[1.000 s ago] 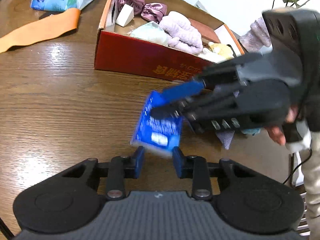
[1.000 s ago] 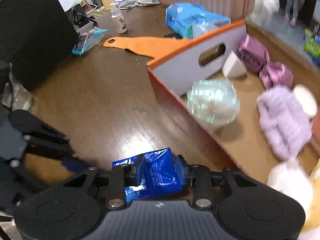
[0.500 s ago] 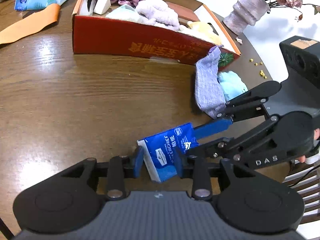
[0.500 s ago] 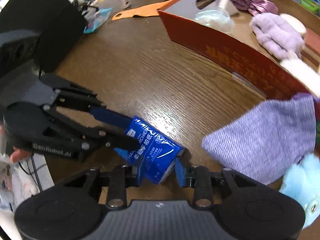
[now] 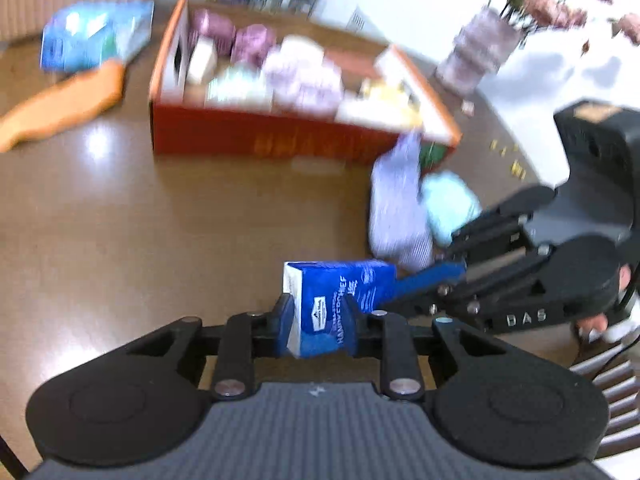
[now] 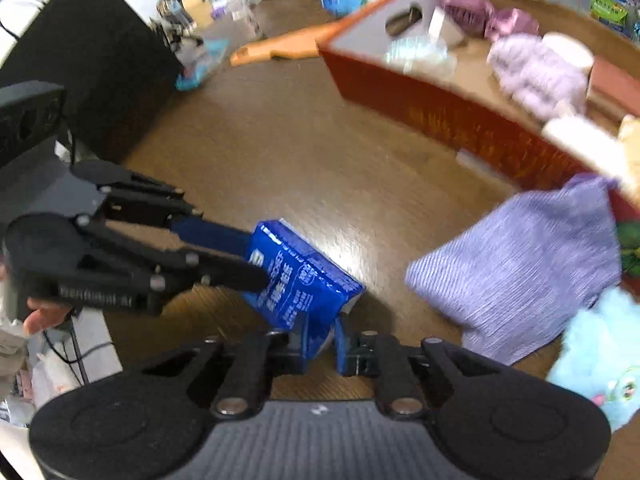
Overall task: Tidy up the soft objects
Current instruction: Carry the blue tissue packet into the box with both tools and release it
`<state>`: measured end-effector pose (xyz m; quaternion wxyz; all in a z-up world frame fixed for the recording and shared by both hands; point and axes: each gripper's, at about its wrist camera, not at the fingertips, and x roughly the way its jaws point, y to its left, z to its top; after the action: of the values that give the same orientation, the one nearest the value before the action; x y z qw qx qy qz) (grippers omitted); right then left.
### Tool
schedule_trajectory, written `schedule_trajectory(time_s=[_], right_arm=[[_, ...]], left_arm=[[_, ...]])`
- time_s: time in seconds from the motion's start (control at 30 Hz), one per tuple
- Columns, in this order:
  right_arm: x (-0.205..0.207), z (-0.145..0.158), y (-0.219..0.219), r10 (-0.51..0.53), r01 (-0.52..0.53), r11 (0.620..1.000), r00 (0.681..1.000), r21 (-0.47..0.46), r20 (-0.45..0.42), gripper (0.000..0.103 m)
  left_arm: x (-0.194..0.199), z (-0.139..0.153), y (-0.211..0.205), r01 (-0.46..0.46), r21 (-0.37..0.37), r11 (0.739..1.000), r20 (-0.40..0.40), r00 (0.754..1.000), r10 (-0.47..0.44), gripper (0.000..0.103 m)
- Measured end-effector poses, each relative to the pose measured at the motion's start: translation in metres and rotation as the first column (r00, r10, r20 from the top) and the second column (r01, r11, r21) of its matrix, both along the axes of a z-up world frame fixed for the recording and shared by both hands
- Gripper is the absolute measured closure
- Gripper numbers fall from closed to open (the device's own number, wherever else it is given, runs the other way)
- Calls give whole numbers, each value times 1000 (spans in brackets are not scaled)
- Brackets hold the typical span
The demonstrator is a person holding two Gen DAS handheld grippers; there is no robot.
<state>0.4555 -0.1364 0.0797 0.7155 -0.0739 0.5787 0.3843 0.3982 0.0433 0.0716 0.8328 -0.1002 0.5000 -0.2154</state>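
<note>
A blue tissue pack (image 5: 334, 304) is held between both grippers just above the wooden table. My left gripper (image 5: 318, 320) is shut on one end of it. My right gripper (image 6: 320, 346) is shut on the other end; the pack also shows in the right wrist view (image 6: 300, 276). Each gripper reaches into the other's view from the side, the right one (image 5: 424, 280) and the left one (image 6: 236, 256). The red cardboard box (image 5: 256, 138) with several soft things in it stands behind.
A purple knit cloth (image 6: 528, 264) and a light blue plush toy (image 6: 600, 352) lie by the box's near corner. An orange strip (image 5: 64, 104) and a pale blue tissue bag (image 5: 92, 36) lie far left. A vase (image 5: 480, 56) stands far right.
My left gripper has closed on the tissue pack that the right gripper brought down from the box. Both now hold it. The views are blurred by motion.
</note>
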Motion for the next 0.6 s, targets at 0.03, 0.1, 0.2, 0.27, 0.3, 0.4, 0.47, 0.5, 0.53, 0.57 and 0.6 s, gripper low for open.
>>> schedule_trajectory(time_s=[0.03, 0.1, 0.2, 0.27, 0.3, 0.4, 0.47, 0.5, 0.53, 0.57, 0.6], right_arm=[[4, 9, -3, -11, 10, 1000, 1000, 14, 18, 90], [15, 25, -6, -31, 29, 999, 999, 46, 41, 90], [39, 53, -15, -66, 58, 995, 993, 77, 95, 90], [61, 64, -22, -100, 90, 992, 988, 86, 116, 90], [74, 66, -23, -119, 109, 990, 986, 89, 120, 90], [120, 61, -26, -172, 162, 982, 979, 92, 112, 90], [150, 51, -18, -193, 185, 979, 977, 90, 95, 90], [169, 44, -14, -204, 197, 977, 975, 85, 85, 90], [183, 36, -8, -205, 200, 977, 976, 77, 73, 90], [196, 26, -3, -211, 207, 976, 976, 71, 60, 90], [209, 16, 3, -216, 214, 975, 976, 63, 39, 90]], left_arm=[[7, 8, -1, -4, -4, 1000, 19, 1000, 4, 77], [24, 26, -4, -6, 5, 1000, 66, 998, 6, 77], [61, 50, -14, -6, 28, 1000, 118, 993, 3, 77], [91, 60, -21, -8, 43, 999, 133, 991, 2, 77], [104, 62, -24, -7, 53, 999, 138, 990, 0, 77], [151, 62, -31, -10, 84, 996, 133, 991, -1, 77], [178, 56, -28, -33, 97, 995, 111, 994, 22, 77], [191, 50, -27, -43, 110, 993, 99, 995, 32, 77], [204, 42, -24, -60, 117, 991, 79, 996, 51, 77], [213, 34, -19, -68, 131, 989, 63, 996, 60, 77], [220, 23, -16, -70, 152, 986, 41, 997, 65, 76]])
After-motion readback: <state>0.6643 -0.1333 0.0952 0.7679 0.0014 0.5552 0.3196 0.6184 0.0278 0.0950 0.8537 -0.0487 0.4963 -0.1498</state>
